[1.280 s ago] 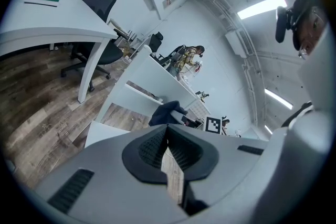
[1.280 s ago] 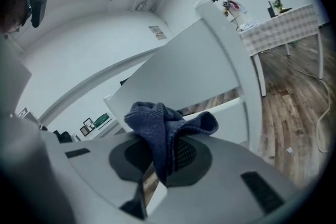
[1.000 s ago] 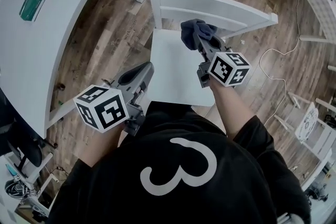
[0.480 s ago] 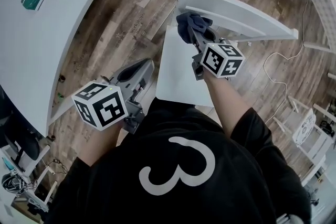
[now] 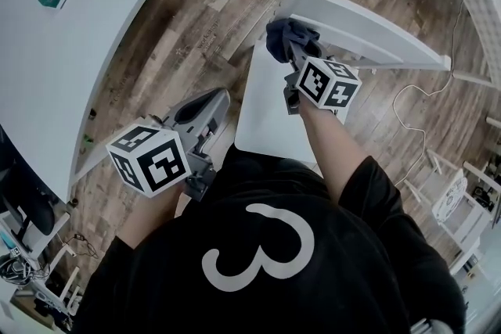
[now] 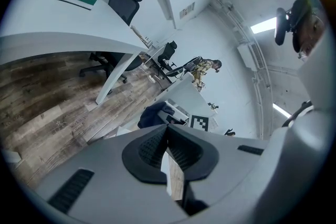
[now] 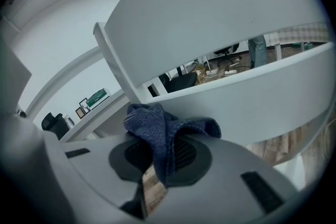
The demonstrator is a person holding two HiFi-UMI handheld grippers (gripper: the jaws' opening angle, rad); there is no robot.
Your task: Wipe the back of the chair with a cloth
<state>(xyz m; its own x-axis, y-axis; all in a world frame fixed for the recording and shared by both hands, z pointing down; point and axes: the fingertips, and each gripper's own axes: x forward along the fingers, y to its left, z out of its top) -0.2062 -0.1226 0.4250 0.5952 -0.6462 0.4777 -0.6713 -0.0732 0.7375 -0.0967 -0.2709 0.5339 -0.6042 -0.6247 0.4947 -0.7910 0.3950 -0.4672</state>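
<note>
The right gripper (image 5: 292, 52) clamps a blue cloth (image 5: 282, 36), seemingly touching the white chair back (image 5: 368, 31); the left gripper (image 5: 217, 100) hangs pinched together, empty.

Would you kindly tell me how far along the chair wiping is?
Done: the right gripper has the blue cloth clamped. In hand: the cloth is at the chair back, near one end. Left: likely the rest of that back; the left gripper hangs shut, empty.

Chair seat (image 5: 262, 109) front hidden under torso (image 5: 258, 262), table (image 5: 94, 35) cut by left edge
</note>
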